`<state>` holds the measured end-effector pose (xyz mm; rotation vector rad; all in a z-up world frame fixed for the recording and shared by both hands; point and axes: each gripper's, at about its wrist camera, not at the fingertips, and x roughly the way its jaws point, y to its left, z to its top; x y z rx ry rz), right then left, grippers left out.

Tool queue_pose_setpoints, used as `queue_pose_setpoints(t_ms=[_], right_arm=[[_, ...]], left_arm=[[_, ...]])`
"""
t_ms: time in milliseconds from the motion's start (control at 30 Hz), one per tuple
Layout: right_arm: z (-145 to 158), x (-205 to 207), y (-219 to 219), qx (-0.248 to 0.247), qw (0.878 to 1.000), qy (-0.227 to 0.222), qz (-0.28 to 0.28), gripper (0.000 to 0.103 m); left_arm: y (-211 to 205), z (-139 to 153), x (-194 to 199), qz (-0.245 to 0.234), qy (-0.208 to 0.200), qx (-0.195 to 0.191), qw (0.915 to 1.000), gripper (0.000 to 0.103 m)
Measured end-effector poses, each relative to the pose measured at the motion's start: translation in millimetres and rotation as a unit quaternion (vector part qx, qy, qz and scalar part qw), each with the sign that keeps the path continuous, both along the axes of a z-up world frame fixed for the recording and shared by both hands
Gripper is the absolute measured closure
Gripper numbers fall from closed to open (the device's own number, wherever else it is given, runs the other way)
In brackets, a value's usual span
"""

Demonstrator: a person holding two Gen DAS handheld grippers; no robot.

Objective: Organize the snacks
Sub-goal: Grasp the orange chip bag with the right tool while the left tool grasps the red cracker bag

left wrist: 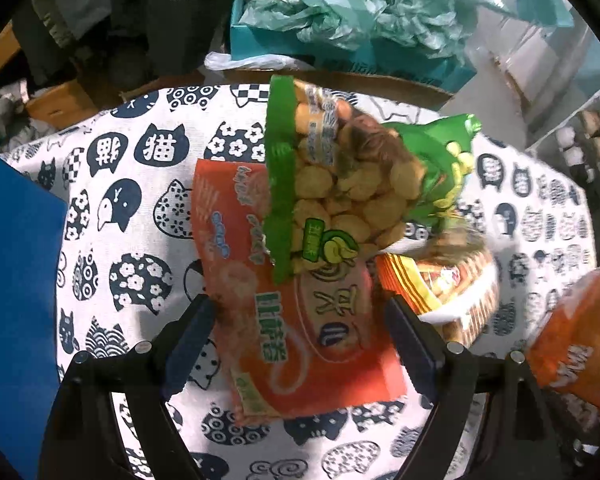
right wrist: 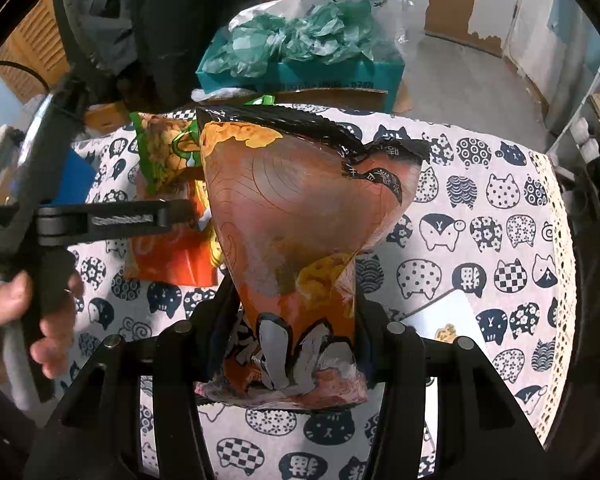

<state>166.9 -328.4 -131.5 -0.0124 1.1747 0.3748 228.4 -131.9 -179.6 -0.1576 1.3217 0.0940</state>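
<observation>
My left gripper is open, its fingers on either side of a red-orange snack bag lying flat on the cat-print tablecloth. A green bag of broad beans lies on its far end, beside a red-and-yellow striped bag. My right gripper is shut on an orange chip bag with a black top and holds it above the cloth. The left gripper shows at the left of the right wrist view, by the same pile. The orange chip bag also shows at the right edge of the left wrist view.
A teal box with green plastic bags stands beyond the table's far edge. A blue object sits at the left. A white card lies on the cloth at the right. Shelves stand at the far right.
</observation>
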Motion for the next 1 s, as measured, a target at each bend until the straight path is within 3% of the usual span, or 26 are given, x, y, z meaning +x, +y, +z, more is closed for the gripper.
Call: queue_pose_setpoints(t_ms=[167,267,433,600,767,1000], right_arm=[[-1.8,0.7,3.2,0.003,1.000,0.003,0.006,0.053],[-2.9,0.1,5.4,0.003,1.000,0.005,0.009,0.053],[-2.8,1.5,7.3,0.003,1.000,0.008,0.009,0.053],[-0.3,-1.0,11.8,0.001,1.000,0.007,0.013,0.053],[1.5,-7.3,19.6,-0.006,1.000,0.007,0.020,0.053],[8.4,-16.3,32.3,-0.013,0.999,0.005,0.030,0.053]], left_arm=[[4.1,-10.0,4.4,0.002,0.003,-0.005,1.0000,0.014],[5.3,-12.3,2.5,-0.007,-0.017,-0.010,0.9998,0.012],[-3.4,-13.9,-9.9,-0.052,-0.032,0.033,0.9976,0.034],[5.3,-9.9,-22.1,-0.058,-0.031,-0.002,0.9978,0.058],[17.3,-3.7,-41.7,-0.074,-0.026,-0.004,0.9969,0.062],[23.9,15.8,-74.4,-0.106,-0.034,0.014,0.9936,0.079]])
